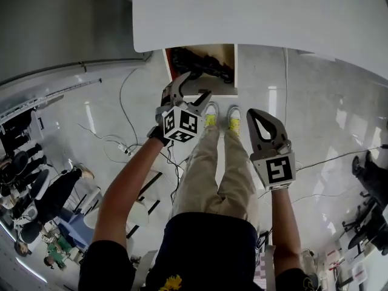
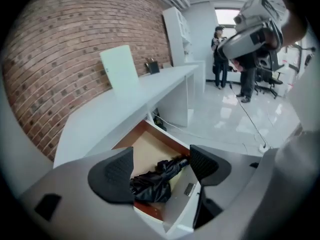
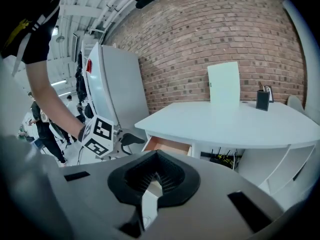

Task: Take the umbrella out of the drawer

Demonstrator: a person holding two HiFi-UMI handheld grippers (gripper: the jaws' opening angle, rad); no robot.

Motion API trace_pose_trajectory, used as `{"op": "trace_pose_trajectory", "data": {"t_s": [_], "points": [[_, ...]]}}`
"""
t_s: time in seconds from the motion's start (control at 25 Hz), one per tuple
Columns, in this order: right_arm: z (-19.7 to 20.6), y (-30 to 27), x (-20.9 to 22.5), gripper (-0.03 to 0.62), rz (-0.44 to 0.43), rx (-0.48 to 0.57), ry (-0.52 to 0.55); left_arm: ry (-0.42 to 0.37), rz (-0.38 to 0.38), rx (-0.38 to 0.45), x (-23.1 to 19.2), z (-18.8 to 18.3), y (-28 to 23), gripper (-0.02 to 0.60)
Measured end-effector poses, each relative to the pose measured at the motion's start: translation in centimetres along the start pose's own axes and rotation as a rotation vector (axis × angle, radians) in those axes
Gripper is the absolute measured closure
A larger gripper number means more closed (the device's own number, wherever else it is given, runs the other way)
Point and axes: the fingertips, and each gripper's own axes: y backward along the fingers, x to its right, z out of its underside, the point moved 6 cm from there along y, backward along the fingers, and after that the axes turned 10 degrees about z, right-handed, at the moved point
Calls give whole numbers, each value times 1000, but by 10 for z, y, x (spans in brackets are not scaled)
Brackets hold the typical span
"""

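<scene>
A folded black umbrella (image 1: pixel 203 63) lies in the open wooden drawer (image 1: pixel 227 58) under the white table (image 1: pixel 254 17). My left gripper (image 1: pixel 195 88) hangs just above the drawer's front, its jaws wide apart and nothing between them. In the left gripper view the umbrella (image 2: pixel 156 178) shows in the gap between the two black pads (image 2: pixel 112 176), still below them, on the drawer's pale floor (image 2: pixel 145 151). My right gripper (image 1: pixel 254 119) is off to the right of the drawer, shut and empty. Its jaws (image 3: pixel 156 160) meet in the right gripper view, which also shows the drawer's (image 3: pixel 167 145) side.
The person's legs and yellow-laced shoes (image 1: pixel 220 119) stand before the drawer. Cables and a power strip (image 1: pixel 124 147) lie on the glossy floor at the left. A white board (image 3: pixel 224 83) and a pen holder (image 3: pixel 262 99) stand on the table. People (image 2: pixel 220 56) and chairs (image 1: pixel 367 174) are further off.
</scene>
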Motion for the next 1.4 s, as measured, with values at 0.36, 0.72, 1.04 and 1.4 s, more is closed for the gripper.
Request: {"op": "trace_pose_trajectory", "data": {"t_s": [0.36, 0.72, 1.04, 1.4], "points": [[56, -33, 23, 566, 163, -85, -147, -84, 98, -200, -25, 66, -82, 221], [96, -44, 3, 566, 153, -84, -270, -176, 94, -338, -38, 107, -140, 213], [109, -56, -14, 566, 131, -109, -290, -244, 118, -422, -53, 143, -173, 195], [106, -66, -24, 566, 155, -115, -314, -312, 101, -385, -58, 156, -179, 176]]}}
